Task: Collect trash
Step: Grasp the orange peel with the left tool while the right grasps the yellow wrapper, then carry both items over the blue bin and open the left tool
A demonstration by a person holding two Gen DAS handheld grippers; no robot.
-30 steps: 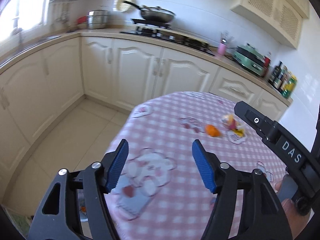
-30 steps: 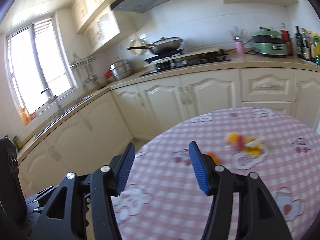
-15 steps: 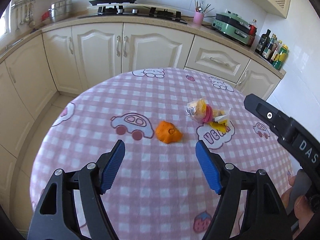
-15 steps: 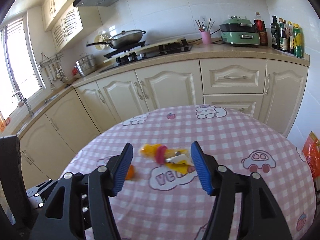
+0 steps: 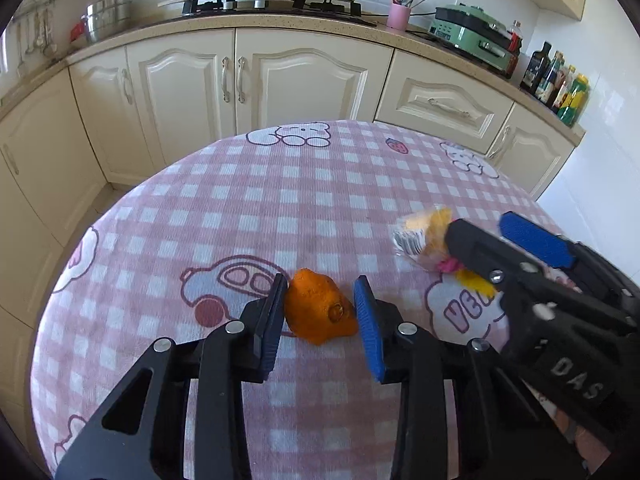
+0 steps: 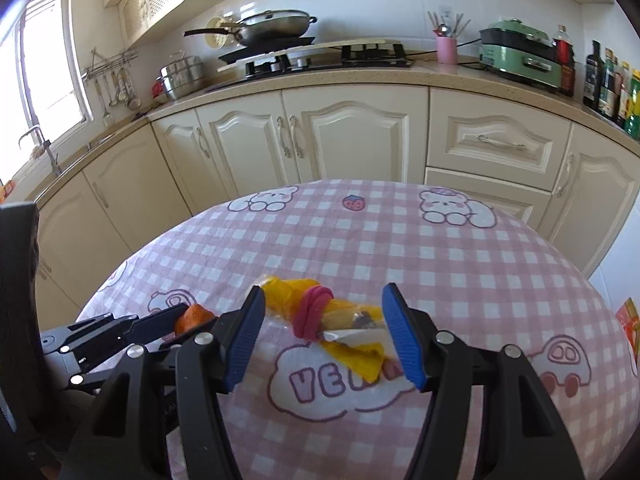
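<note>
A round table (image 5: pixel 248 200) under a pink checked cloth filled both views, with cream kitchen cabinets (image 6: pixel 352 136) behind it. The left gripper (image 5: pixel 320 312) was low over the cloth, its jaws closing around an orange peel (image 5: pixel 318 312) that lay between the 2 pads; the left pad touched the peel, the right pad stood just beside it. To its right, the right gripper (image 6: pixel 324 332) straddled a crumpled yellow wrapper (image 6: pixel 340 320) with a pink band, jaws fairly wide and neither pad pressing on it. Both scraps rested on the cloth, near each other.
</note>
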